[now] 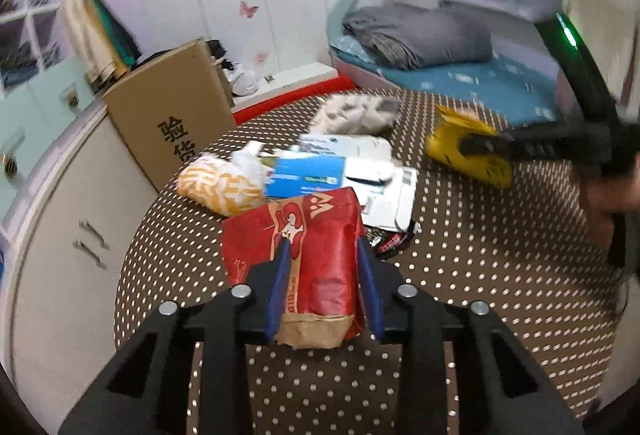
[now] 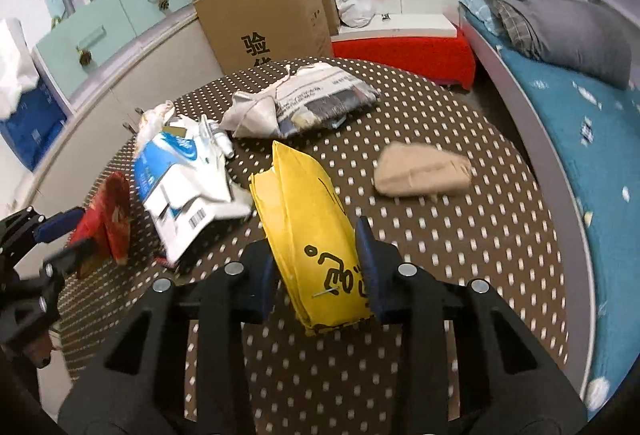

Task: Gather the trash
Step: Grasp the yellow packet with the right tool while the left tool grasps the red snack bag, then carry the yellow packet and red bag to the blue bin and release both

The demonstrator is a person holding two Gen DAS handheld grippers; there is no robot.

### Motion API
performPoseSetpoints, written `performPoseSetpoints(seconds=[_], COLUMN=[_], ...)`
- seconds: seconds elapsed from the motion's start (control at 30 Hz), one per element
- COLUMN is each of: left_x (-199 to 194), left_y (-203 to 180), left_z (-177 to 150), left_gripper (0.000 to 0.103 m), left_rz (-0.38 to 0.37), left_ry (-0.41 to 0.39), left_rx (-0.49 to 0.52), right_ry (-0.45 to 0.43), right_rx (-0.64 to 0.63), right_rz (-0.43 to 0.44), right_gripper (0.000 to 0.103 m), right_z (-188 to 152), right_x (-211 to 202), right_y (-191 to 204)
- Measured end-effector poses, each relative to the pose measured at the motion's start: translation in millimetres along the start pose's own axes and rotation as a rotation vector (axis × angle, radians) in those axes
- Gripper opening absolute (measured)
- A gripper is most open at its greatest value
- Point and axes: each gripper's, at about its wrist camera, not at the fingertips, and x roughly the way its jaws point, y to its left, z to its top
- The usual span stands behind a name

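Cardboard box behind the dotted table; grey blanket on bed.

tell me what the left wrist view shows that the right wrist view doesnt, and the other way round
Only the left wrist view: the orange-and-white patterned bag beside the cardboard box, and a dark wrapper behind the red bag.

Only the right wrist view: the tan paper bag lying alone toward the bed, and the blue bag by the drawers.

Both: the left gripper shut on the red paper bag, the right gripper shut on the yellow paper bag, the white-and-blue packaging, the newspaper bundle, the cardboard box and the dotted tablecloth.
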Motion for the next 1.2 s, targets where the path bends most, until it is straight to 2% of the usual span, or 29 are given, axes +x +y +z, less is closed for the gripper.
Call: performPoseSetpoints(seconds=[0.1, 0.13, 0.2, 0.33, 0.4, 0.53, 0.6, 0.67, 0.7, 0.8, 0.87, 0.9, 0.93, 1.03, 1.2], left_x=[-16.8, -21.2, -30.6, -43.2, -42.8, -36.5, -33.9, -29.0, -26.5, -18.6, -14.2, -13.1, -12.1, -11.5, -22.8], left_y=[22.0, 26.7, 35.1, 48.6, 44.2, 36.1, 33.5, 32.3, 31.1, 28.3, 21.6, 17.8, 12.7, 2.7, 12.8], left_z=[-1.9, -2.3, -1.7, -0.8, 0.1, -2.1, -2.7, -4.5, -5.4, -6.0, -4.5, -3.2, -1.8, 1.6, 6.5], left_gripper=[0.027, 0.021, 0.019, 0.017, 0.017, 0.017, 0.024, 0.043, 0.056, 0.057, 0.051, 0.035, 0.032, 0.028, 0.019], left_rz=[-0.046, -0.056, -0.069, -0.154, -0.132, -0.143, -0.128, -0.106, -0.097, -0.100, -0.108, -0.126, -0.139, -0.129, -0.156], left_ry=[-0.035, -0.044, -0.070, -0.110, -0.103, -0.074, -0.068, -0.049, -0.039, -0.024, -0.014, -0.011, -0.005, -0.010, -0.054], left_rx=[-0.129, -0.158, -0.207, -0.321, -0.304, -0.300, -0.283, -0.282, -0.279, -0.257, -0.219, -0.200, -0.184, -0.147, -0.218], right_ry=[-0.019, -0.023, -0.039, -0.070, -0.080, -0.090, -0.088, -0.083, -0.081, -0.076, -0.073, -0.072, -0.072, -0.075, -0.092], right_rx=[0.037, 0.044, 0.062, 0.095, 0.098, 0.099, 0.100, 0.106, 0.109, 0.114, 0.117, 0.119, 0.120, 0.121, 0.125], right_rz=[0.024, 0.029, 0.042, 0.065, 0.068, 0.071, 0.072, 0.073, 0.074, 0.078, 0.078, 0.078, 0.079, 0.079, 0.075], right_gripper=[0.035, 0.035, 0.035, 0.035, 0.035, 0.035, 0.035, 0.035, 0.035, 0.035, 0.035, 0.035, 0.035, 0.035, 0.035], right_z=[-5.7, -5.7, -6.6, -6.0, -6.5, -8.8, -11.9, -14.1, -15.1, -18.3, -18.5, -19.1, -19.6, -20.3, -18.4], right_x=[-16.9, -20.7, -31.2, -48.7, -55.5, -65.0, -66.7, -66.0, -65.4, -64.0, -61.7, -61.2, -60.7, -61.3, -67.5], right_y=[-5.8, -7.1, -10.7, -15.9, -17.0, -19.8, -21.7, -23.6, -24.0, -25.1, -24.6, -24.5, -24.3, -23.4, -26.7])
